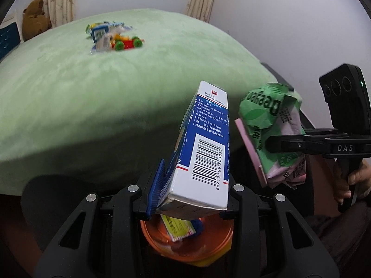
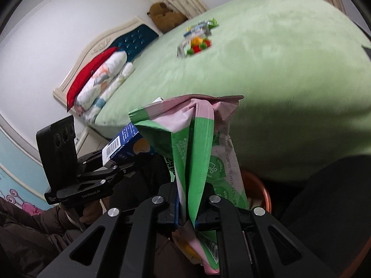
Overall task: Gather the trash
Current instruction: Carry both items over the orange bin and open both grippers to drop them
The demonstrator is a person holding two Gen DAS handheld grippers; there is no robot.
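Observation:
My left gripper point(image 1: 190, 185) is shut on a blue and white carton box point(image 1: 201, 143) with a barcode, held above an orange bin point(image 1: 185, 243) that has a yellow packet in it. The box also shows in the right wrist view point(image 2: 125, 143). My right gripper point(image 2: 187, 210) is shut on a crumpled green and pink wrapper point(image 2: 197, 153), also seen in the left wrist view point(image 1: 271, 134). The orange bin's rim point(image 2: 262, 190) shows below it. More wrappers point(image 1: 104, 32) lie far off on the green bed point(image 1: 92, 104).
A red toy car point(image 1: 126, 42) with green wheels lies among the far wrappers. A brown plush toy point(image 1: 34, 18) sits by the headboard. Pillows and a red cushion point(image 2: 97, 85) lie at the bed's head. My legs are beside the bin.

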